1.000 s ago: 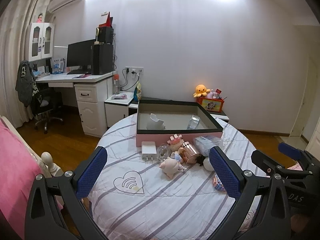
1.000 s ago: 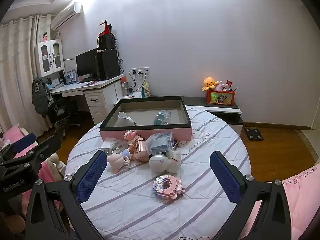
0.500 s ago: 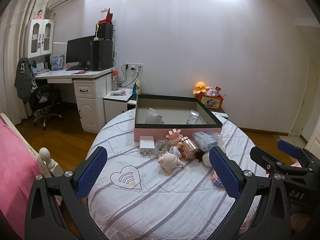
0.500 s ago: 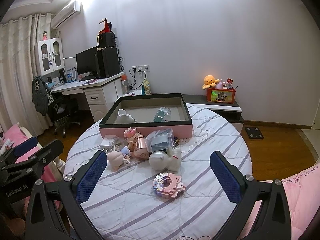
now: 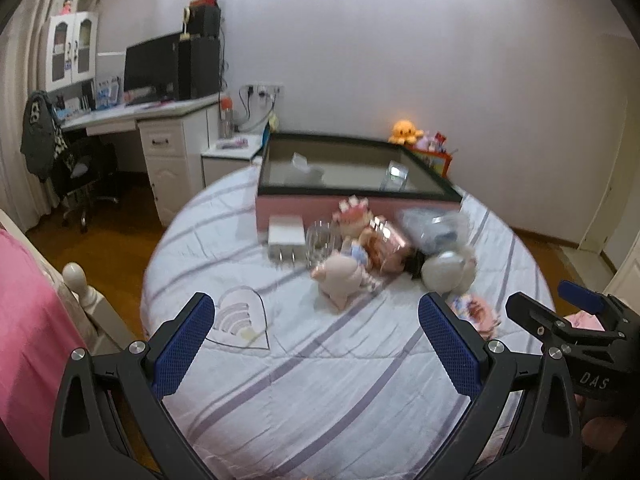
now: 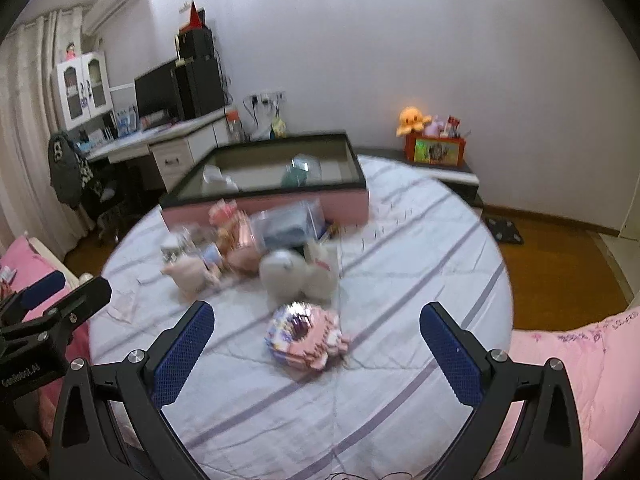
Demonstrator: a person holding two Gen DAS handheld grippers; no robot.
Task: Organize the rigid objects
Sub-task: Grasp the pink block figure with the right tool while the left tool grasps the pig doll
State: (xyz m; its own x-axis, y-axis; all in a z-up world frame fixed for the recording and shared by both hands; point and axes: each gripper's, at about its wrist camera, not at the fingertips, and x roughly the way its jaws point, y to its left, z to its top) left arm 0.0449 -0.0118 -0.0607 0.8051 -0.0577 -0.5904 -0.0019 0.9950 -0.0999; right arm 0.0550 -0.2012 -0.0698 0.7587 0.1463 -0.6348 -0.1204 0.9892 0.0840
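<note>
A heap of small objects lies on the round striped bed in front of a pink box [image 5: 360, 168] with a dark rim: a white charger [image 5: 285, 236], a clear cup [image 5: 320, 242], a pink pig toy [image 5: 340, 276], a rose-gold case [image 5: 386, 246], a white round gadget [image 5: 444, 270] and a clear packet [image 5: 434, 226]. A pink brick model [image 6: 306, 334] lies nearest, just beyond my right gripper [image 6: 316, 354], which is open and empty. My left gripper [image 5: 316, 346] is open too, short of the pig toy [image 6: 190, 274]. The pink box [image 6: 280, 168] holds two items.
Pink bedding [image 6: 576, 364] borders the bed at both sides. A white desk [image 5: 160, 132] with a monitor and a chair stands at the left. A low shelf with an orange plush [image 6: 414, 118] and a red box is behind. Wooden floor surrounds the bed.
Both grippers have moved forward and tipped down toward the heap, so the objects look larger and blurred. Both stay open.
</note>
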